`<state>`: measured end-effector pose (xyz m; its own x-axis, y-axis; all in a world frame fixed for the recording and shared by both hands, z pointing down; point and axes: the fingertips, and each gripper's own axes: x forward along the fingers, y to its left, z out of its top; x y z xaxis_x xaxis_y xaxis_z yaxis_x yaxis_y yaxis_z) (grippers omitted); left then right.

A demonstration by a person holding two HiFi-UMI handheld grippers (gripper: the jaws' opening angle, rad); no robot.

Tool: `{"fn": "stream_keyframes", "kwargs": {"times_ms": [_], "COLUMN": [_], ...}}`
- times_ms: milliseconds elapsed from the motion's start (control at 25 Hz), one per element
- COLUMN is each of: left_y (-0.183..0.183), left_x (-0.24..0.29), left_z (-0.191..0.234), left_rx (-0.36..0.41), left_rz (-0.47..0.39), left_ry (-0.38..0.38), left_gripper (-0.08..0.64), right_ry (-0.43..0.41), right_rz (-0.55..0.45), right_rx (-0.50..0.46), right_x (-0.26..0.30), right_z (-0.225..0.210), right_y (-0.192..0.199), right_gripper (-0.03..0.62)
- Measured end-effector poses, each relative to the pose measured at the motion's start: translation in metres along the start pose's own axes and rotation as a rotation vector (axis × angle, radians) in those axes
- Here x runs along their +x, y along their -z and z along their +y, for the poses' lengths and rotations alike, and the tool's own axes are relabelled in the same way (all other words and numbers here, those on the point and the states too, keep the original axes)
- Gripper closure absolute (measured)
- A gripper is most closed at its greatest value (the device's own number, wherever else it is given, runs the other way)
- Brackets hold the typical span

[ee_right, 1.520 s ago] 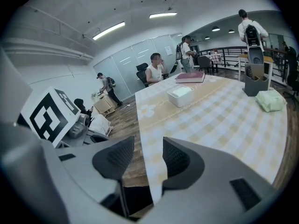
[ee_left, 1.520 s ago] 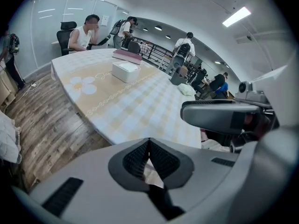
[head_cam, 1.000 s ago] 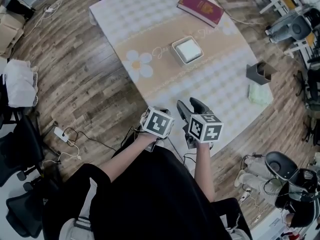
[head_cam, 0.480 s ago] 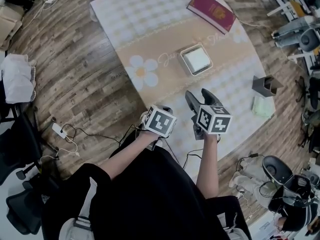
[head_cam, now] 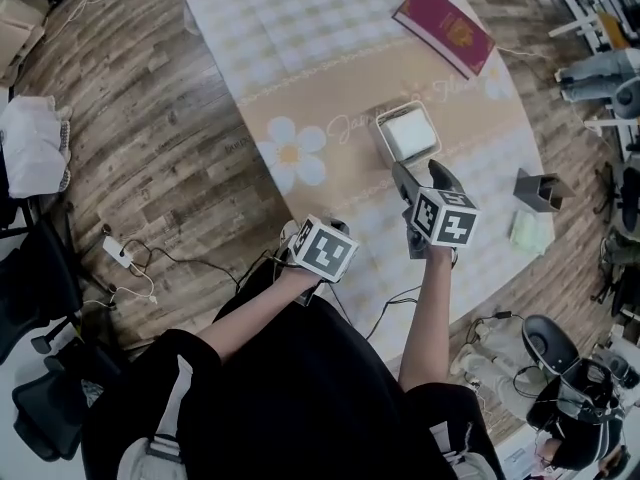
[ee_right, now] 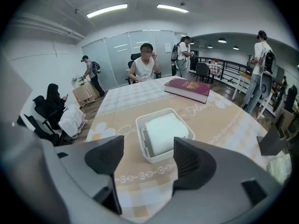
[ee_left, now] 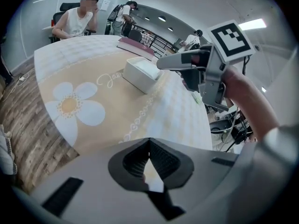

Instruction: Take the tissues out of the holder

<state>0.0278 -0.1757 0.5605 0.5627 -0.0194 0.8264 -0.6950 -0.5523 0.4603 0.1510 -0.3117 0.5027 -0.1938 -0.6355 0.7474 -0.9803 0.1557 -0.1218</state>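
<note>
The right tongs point(head_cam: 422, 176) have travelled forward over the desk point(head_cam: 330, 98). The holder point(head_cam: 382, 126) with its tissues point(head_cam: 411, 134), which earlier lay well beyond their tips, now sits just ahead of them. Their jaws have just been opening wider, and nothing stands between them.

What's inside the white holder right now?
A stack of white tissues nearly fills the holder. The holder's floor under them is covered, so the stack's depth cannot be told.
</note>
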Motion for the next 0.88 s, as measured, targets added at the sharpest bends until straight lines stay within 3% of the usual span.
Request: {"fn": "stream_keyframes", "kwargs": {"times_ms": [400, 600, 880], "left_y": [-0.006, -0.010, -0.011], "left_x": [0.008, 0.014, 0.023], "left_z": [0.018, 0.024, 0.025], "left_rx": [-0.030, -0.038, -0.049], "left_rz": [0.035, 0.049, 0.066], "left_ry": [0.014, 0.021, 0.035], "left_gripper": [0.552, 0.552, 0.552], "right_ry": [0.096, 0.100, 0.105], "right_rz": [0.079, 0.114, 0.189], "right_rx": [-0.135, -0.184, -0.398], "right_x": [0.046, 0.061, 0.079], "right_z": [-0.031, -0.035, -0.031], "right_y": [-0.016, -0.014, -0.013], "right_gripper": [0.232, 0.210, 0.186]}}
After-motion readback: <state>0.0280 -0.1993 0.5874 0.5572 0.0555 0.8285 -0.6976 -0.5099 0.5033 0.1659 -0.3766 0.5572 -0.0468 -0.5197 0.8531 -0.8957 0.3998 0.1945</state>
